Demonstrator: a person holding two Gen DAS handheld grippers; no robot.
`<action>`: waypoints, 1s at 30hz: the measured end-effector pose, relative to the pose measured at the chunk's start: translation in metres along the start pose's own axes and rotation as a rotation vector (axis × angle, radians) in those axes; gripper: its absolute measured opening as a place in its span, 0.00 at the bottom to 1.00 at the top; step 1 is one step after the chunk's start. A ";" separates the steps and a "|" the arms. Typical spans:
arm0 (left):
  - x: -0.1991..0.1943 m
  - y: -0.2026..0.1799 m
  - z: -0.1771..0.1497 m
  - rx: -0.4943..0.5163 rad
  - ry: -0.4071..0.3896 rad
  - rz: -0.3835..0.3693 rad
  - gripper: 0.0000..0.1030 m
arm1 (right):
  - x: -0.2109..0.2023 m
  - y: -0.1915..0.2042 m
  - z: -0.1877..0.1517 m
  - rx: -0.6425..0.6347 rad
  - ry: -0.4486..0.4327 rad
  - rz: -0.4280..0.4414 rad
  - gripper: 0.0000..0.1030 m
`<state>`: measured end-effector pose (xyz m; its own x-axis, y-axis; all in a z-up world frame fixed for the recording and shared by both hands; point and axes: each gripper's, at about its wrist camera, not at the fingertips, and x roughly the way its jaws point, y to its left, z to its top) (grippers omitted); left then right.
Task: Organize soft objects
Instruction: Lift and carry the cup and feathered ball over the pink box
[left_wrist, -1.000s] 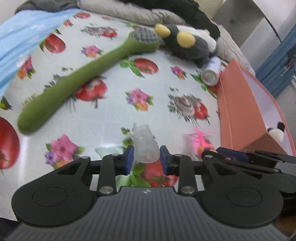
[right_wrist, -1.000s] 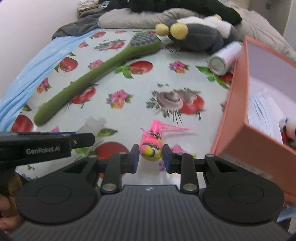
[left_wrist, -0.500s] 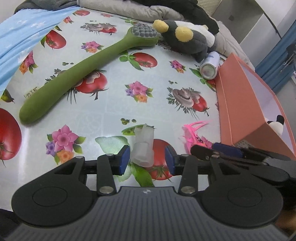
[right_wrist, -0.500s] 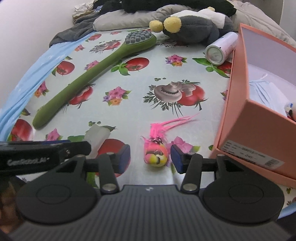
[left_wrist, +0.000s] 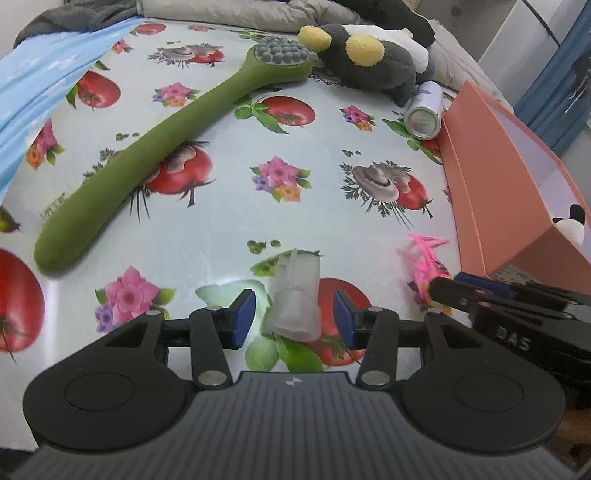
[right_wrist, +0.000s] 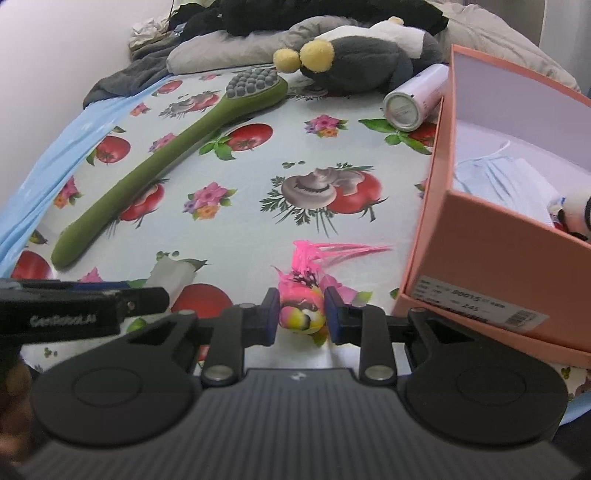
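Note:
A soft translucent white piece (left_wrist: 295, 295) lies on the fruit-print cloth between the spread fingers of my open left gripper (left_wrist: 293, 319), untouched by the pads. A pink and yellow feathered toy (right_wrist: 301, 308) lies on the cloth. My right gripper (right_wrist: 299, 317) has its pads closed against the toy's sides. The toy also shows in the left wrist view (left_wrist: 424, 266), and the white piece in the right wrist view (right_wrist: 171, 275). The pink box (right_wrist: 480, 258) stands to the right, holding a light blue cloth (right_wrist: 506, 177) and a panda plush (right_wrist: 572, 214).
A long green massage brush (left_wrist: 166, 147) lies diagonally at the left. A grey and yellow plush (left_wrist: 369, 62) and a white can (left_wrist: 423, 110) lie at the far end. Blue fabric (left_wrist: 40, 85) covers the left edge. Bedding is piled behind.
The left gripper has let go of the white piece and opened wide. The right gripper opened, set the pink toy down, and has closed on it again.

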<state>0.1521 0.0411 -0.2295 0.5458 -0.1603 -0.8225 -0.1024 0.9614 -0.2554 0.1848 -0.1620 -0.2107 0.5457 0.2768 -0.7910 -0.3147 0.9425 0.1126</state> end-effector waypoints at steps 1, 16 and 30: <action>0.001 -0.001 0.001 0.010 0.000 0.006 0.51 | -0.001 -0.001 0.000 -0.001 -0.003 -0.002 0.28; 0.012 -0.020 0.012 0.085 0.016 0.060 0.20 | -0.015 -0.015 -0.002 0.032 -0.020 -0.018 0.28; -0.067 -0.047 0.039 0.074 -0.151 -0.014 0.19 | -0.063 -0.014 0.017 0.033 -0.129 0.011 0.28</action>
<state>0.1529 0.0157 -0.1422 0.6662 -0.1435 -0.7318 -0.0357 0.9741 -0.2234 0.1679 -0.1895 -0.1527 0.6383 0.3068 -0.7060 -0.2965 0.9444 0.1423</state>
